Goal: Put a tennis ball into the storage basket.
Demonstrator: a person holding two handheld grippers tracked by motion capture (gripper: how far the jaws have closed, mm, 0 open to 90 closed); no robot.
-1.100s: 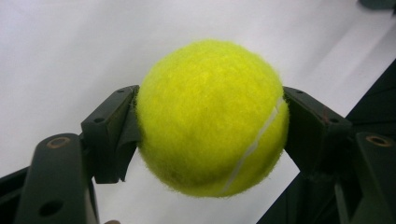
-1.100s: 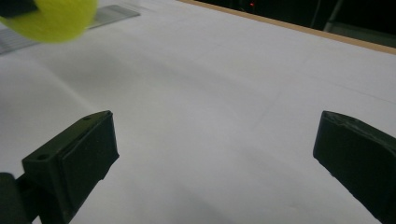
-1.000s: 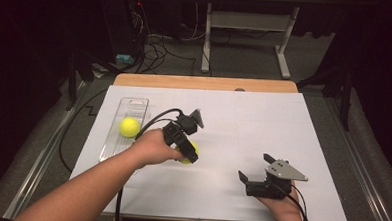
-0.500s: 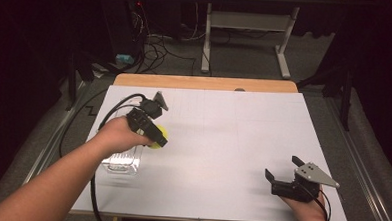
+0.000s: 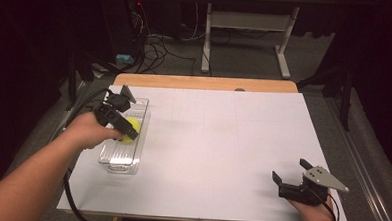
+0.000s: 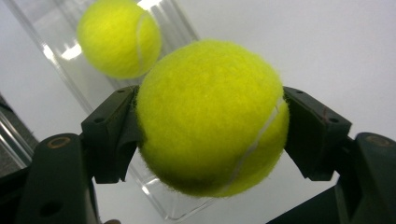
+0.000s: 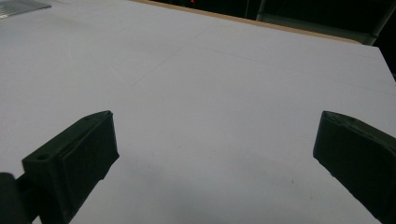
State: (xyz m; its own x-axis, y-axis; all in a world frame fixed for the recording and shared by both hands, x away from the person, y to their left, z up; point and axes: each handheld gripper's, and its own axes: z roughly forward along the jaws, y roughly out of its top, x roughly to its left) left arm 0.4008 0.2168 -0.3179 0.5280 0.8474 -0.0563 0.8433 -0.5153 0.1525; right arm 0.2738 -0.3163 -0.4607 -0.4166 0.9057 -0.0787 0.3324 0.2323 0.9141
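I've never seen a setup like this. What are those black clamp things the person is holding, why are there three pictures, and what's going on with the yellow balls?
Those are hand-held two-jaw grippers, one in each of the person's hands; there is no robot arm. One picture comes from a fixed camera above the table. The other two come from small cameras riding on each gripper, looking along its own black jaws.

The left gripper is clamped on a yellow tennis ball, held over a clear plastic tray at the table's left side. A second tennis ball lies in that tray, as the left gripper view shows.

The right gripper sits near the table's front right corner, jaws spread wide and holding nothing, above bare white surface.
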